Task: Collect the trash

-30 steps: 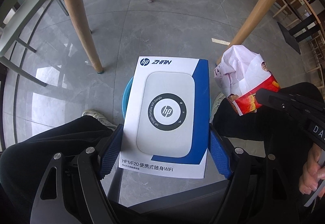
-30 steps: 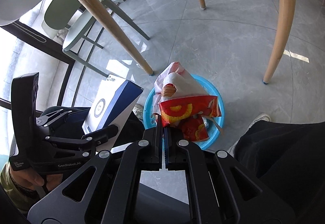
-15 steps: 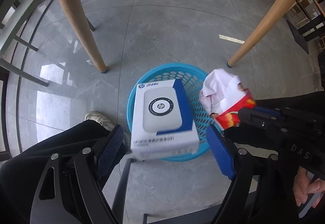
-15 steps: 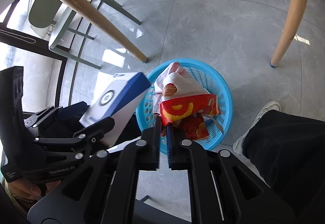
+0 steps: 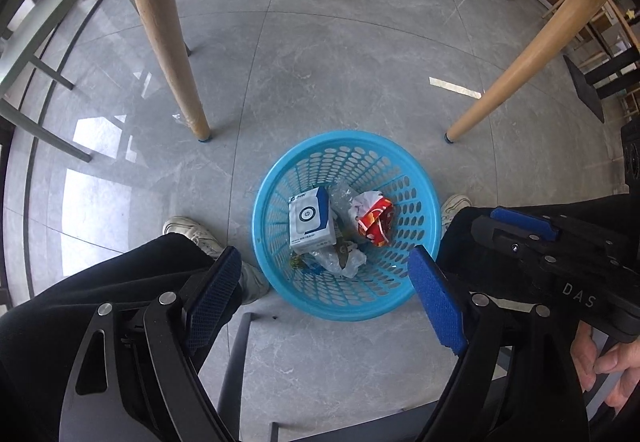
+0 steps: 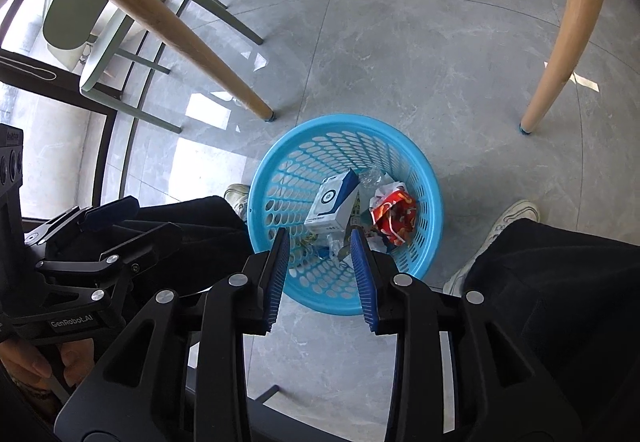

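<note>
Both grippers over the round light-blue perforated plastic basket (image 5: 416, 169) on the grey tile floor (image 5: 340, 73). Left gripper (image 5: 326, 294) is spread wide, nothing between the blue pads. Right gripper (image 6: 320, 274) also has its jaws parted with a clear gap, holding nothing.

Trash is in the basket: white-and-blue cardboard router box (image 5: 310, 219) lying flat-ish on the left side, crumpled red-and-white snack wrapper (image 5: 372, 219) just beside it on the right, clear crinkled plastic film (image 5: 340, 262) under and in front of both. There seems to be more small stuff beneath the box, but the mesh and glare make it hard to tell what.

From my end this drop looks done; I see no other trash on the floor in either view.

Risks from here:
- Basket is light and sits between my operator's two feet, close to the white sneaker (image 5: 454, 203). A knock from a foot or a lowered gripper could tip it.
- Box rests on loose film, so it may shift if the basket gets nudged.
- Wooden table legs (image 5: 160, 21) stand near; a wide swing when backing out could clip one.
</note>
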`<state>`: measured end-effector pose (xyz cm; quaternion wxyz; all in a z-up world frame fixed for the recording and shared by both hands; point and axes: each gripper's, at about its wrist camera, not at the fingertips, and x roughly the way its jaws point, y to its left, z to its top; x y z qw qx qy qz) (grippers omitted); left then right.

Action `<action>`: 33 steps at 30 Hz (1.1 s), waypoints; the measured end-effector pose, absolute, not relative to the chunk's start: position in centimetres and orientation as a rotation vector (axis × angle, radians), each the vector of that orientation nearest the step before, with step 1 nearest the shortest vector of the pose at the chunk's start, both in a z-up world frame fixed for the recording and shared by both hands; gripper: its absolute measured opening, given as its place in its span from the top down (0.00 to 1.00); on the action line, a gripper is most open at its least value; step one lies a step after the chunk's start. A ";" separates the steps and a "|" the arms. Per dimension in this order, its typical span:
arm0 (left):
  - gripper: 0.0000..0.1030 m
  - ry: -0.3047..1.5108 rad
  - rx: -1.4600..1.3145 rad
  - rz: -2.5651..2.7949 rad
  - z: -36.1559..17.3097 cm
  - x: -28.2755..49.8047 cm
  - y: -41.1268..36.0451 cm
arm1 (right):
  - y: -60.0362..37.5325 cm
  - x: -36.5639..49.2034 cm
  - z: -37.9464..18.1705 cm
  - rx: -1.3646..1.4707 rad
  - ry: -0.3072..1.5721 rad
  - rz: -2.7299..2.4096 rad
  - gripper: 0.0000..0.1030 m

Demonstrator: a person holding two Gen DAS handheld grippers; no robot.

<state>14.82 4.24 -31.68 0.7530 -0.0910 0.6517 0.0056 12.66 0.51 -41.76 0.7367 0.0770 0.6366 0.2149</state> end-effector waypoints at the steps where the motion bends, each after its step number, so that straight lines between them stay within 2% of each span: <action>1: 0.18 1.418 -0.199 0.012 -31.5 14.8 4.3 | 0.5 12.6 -41.5 0.160 1.391 0.471 0.68; 6: 0.18 1.385 -0.193 0.016 -30.6 14.2 4.6 | 0.2 12.0 -39.8 0.107 1.340 0.474 0.60; 11: 0.17 1.348 -0.169 0.026 -29.5 13.4 4.5 | -0.3 11.1 -38.2 0.066 1.298 0.480 0.58; 13: 0.16 1.331 -0.161 0.028 -28.9 13.0 4.5 | -0.3 10.6 -37.5 0.053 1.280 0.476 0.54; 18: 0.15 1.300 -0.173 -0.002 -27.4 11.6 4.2 | -1.1 9.2 -35.4 0.022 1.236 0.479 0.53; 22: 0.06 1.246 -0.169 -0.014 -25.8 10.1 3.9 | -1.5 7.6 -33.4 -0.008 1.186 0.485 0.42; 24: 0.06 1.226 -0.183 -0.016 -25.2 9.5 3.9 | -1.8 7.0 -32.6 -0.015 1.172 0.487 0.35; 27: 0.06 1.224 -0.204 -0.022 -24.6 8.7 4.0 | -2.1 6.0 -31.6 -0.030 1.159 0.497 0.33; 33: 0.06 1.220 -0.185 -0.020 -24.1 7.1 3.4 | -2.3 3.9 -30.1 -0.099 1.117 0.500 0.14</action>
